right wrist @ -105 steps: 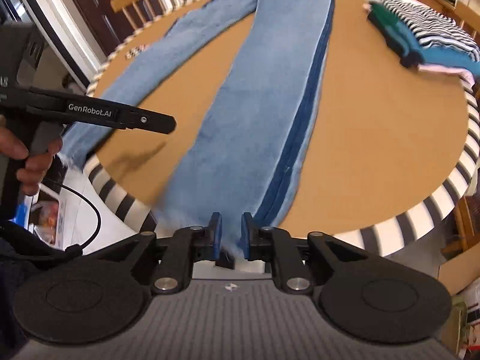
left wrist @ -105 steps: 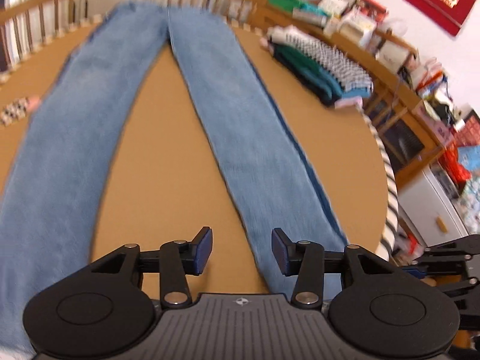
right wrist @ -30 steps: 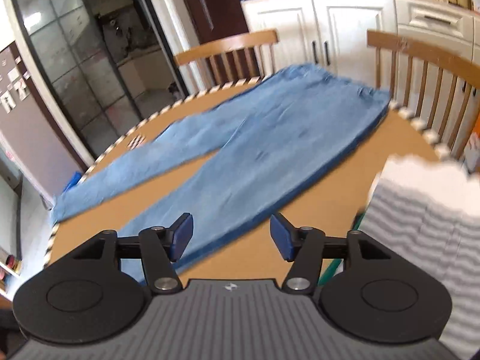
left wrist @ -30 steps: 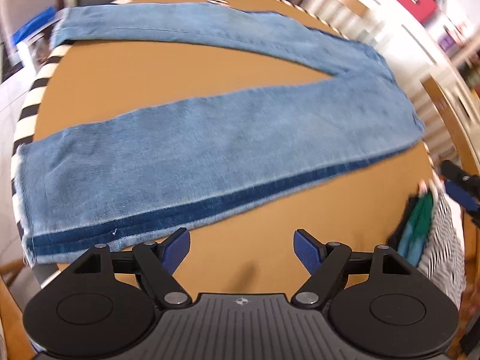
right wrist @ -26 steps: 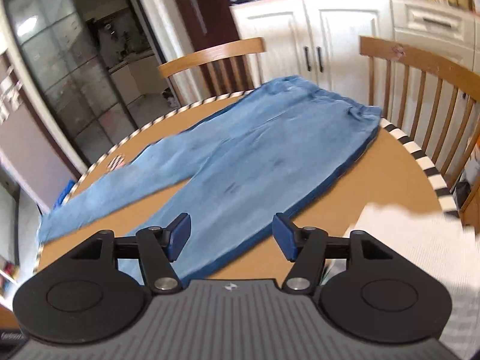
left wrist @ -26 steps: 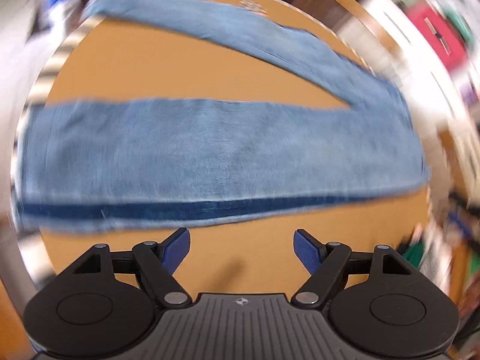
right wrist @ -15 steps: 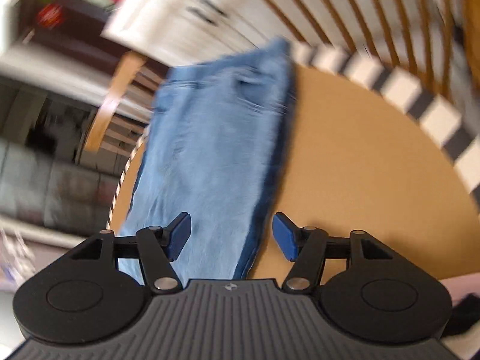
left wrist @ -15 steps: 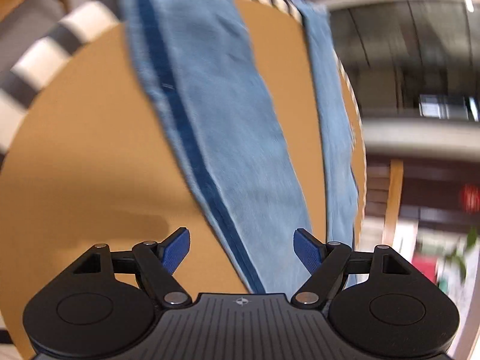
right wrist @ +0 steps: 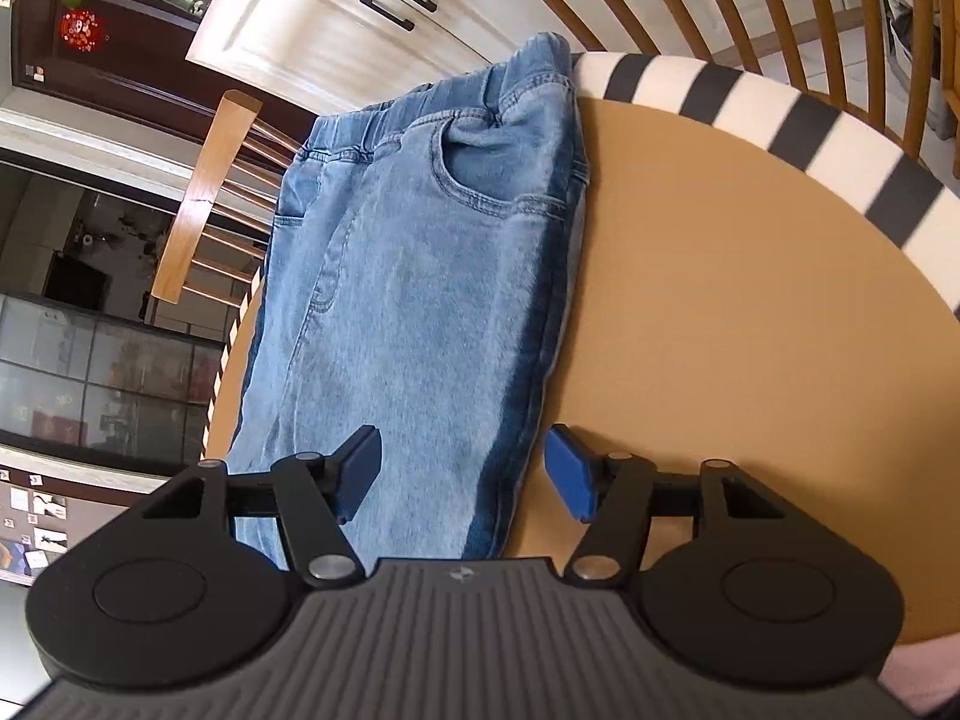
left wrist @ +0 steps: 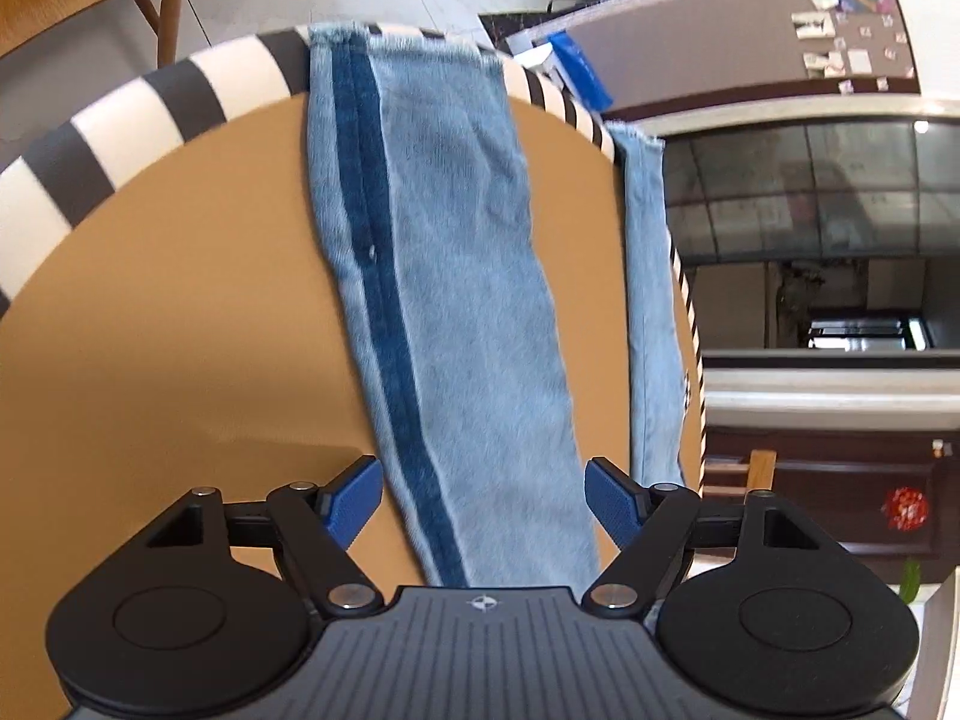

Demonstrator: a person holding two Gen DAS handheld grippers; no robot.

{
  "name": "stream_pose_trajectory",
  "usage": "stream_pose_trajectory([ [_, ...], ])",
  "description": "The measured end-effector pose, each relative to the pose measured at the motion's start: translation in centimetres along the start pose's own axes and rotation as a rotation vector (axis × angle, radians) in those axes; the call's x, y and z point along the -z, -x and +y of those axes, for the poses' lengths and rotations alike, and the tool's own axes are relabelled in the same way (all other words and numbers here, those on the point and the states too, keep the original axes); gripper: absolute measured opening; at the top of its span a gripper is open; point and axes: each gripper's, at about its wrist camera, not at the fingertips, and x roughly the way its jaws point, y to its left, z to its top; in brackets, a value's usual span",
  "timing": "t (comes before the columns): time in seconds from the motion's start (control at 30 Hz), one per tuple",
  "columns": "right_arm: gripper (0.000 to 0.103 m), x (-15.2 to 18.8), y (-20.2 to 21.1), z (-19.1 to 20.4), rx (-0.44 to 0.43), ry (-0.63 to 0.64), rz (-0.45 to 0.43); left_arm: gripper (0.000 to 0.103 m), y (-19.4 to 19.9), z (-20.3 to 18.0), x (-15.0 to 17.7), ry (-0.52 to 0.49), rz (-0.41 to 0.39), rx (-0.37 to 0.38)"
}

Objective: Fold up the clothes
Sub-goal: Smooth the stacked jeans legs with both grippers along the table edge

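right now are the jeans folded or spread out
Spread out. The jeans lie flat on the table, both legs apart with bare tabletop between them, the waistband at the far rim.

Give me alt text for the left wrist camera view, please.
The left gripper, jaws open, hovers over a leg of light blue jeans with a dark side stripe, lying flat on a round tan table with a black-and-white striped rim. The second leg lies along the far edge.
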Motion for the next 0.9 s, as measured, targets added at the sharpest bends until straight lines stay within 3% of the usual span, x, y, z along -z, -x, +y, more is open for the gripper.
stream_pose_trajectory([
  [0.13, 0.07, -0.1, 0.2, -0.2, -0.016, -0.003, -0.014, 0.076, -0.1, -0.1, -0.3, -0.01, -0.028, 0.001],
  [0.37, 0.07, -0.4, 0.1, -0.5, -0.034, -0.044, -0.041, 0.076, -0.5, -0.4, -0.4, -0.011, -0.059, 0.002],
  [0.6, 0.064, -0.3, -0.3, -0.1, -0.019, -0.021, -0.059, 0.077, -0.3, -0.9, 0.4, -0.083, -0.088, -0.011],
  [0.73, 0.063, -0.5, -0.4, -0.5, -0.039, -0.056, -0.048, 0.076, -1.4, 0.5, 0.6, 0.058, 0.049, 0.074],
  [0.83, 0.063, -0.7, -0.3, -0.6, -0.039, -0.06, -0.042, 0.072, -1.6, 0.5, 1.0, 0.032, 0.035, 0.075],
  [0.9, 0.063, -0.8, -0.2, -0.6, -0.038, -0.066, -0.038, 0.07, -1.7, 0.9, 0.5, 0.075, 0.011, 0.081],
])
